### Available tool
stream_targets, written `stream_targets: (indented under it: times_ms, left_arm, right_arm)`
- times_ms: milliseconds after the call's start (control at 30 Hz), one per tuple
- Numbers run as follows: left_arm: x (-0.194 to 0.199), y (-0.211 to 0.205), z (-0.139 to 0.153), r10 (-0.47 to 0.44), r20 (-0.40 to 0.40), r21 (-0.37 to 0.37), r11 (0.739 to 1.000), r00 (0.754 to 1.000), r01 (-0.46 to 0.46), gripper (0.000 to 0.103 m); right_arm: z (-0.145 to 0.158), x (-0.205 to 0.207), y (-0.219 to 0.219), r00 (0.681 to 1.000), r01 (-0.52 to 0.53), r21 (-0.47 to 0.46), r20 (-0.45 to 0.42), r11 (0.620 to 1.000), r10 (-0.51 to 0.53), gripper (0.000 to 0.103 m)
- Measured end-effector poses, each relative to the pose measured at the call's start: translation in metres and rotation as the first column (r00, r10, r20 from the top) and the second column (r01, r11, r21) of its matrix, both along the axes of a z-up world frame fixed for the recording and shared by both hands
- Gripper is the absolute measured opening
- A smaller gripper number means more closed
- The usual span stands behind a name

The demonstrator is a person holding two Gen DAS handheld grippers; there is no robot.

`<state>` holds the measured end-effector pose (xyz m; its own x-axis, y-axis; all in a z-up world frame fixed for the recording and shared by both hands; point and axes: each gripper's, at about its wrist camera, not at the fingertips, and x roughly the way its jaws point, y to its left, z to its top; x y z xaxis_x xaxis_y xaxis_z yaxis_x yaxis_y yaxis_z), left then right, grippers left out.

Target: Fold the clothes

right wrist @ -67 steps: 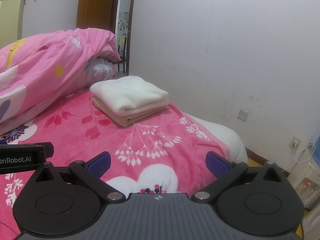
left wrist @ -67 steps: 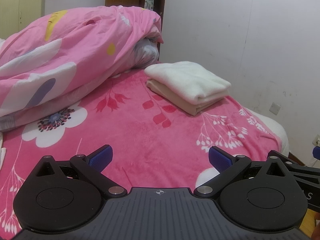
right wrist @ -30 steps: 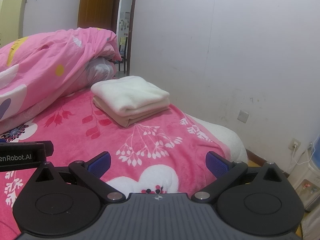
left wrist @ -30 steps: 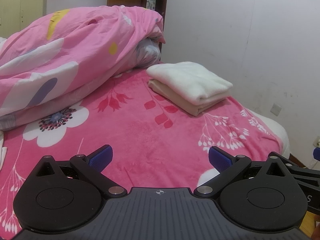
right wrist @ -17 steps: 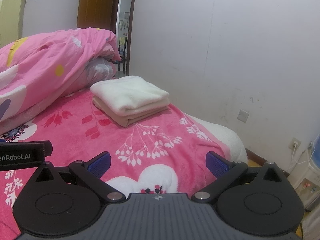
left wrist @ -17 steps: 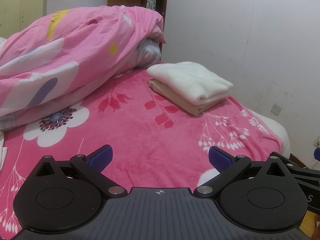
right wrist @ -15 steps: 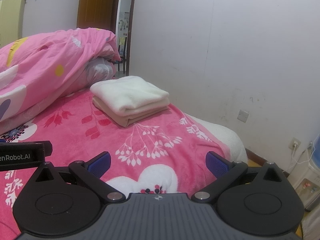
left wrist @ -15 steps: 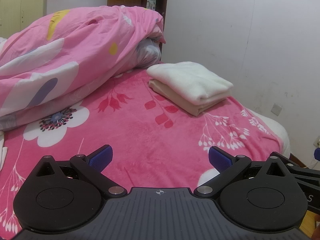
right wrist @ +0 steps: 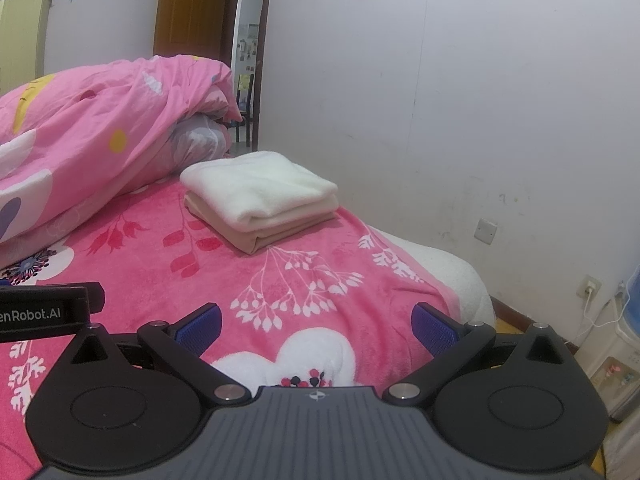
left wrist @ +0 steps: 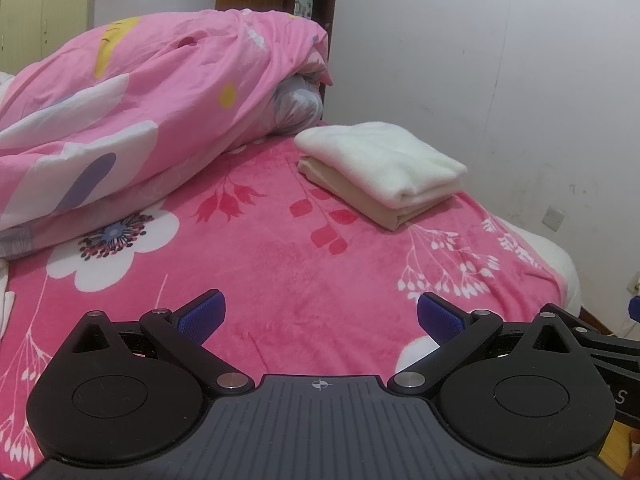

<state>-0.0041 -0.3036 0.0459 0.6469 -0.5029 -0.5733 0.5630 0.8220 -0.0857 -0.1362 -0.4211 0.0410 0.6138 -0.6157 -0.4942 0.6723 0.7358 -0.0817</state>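
Two folded garments lie stacked on the pink floral bed cover [left wrist: 280, 264] [right wrist: 312, 280] near the wall side: a cream one [left wrist: 380, 160] [right wrist: 256, 184] on top of a beige one [left wrist: 348, 196] [right wrist: 256, 236]. My left gripper [left wrist: 320, 314] hovers low over the cover, well short of the stack, open with nothing between its blue pads. My right gripper [right wrist: 316, 322] is likewise open and empty, with the stack ahead and slightly left of it. The left gripper's body shows at the left edge of the right wrist view.
A bunched pink duvet [left wrist: 140, 120] [right wrist: 100, 128] fills the left and back of the bed. A white wall [right wrist: 480, 100] runs along the right side. The bed's right edge [right wrist: 460, 276] drops to the floor, where a socket and a water dispenser [right wrist: 616, 368] stand.
Both grippers have stayed nearly still, with only a slight drift of view. The stack and both open jaws are unchanged.
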Motion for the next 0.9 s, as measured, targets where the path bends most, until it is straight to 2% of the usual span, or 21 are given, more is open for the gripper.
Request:
stream_targets:
  times_ms: [900]
  left_arm:
    - [0.0018,0.0018,-0.0016,0.002,-0.008,-0.002,1.0,1.0,-0.002,0.103]
  right_arm:
    - [-0.0015,0.0012,0.0033,1.0,-0.003,-0.002,-0.005,1.0,0.003,0.103]
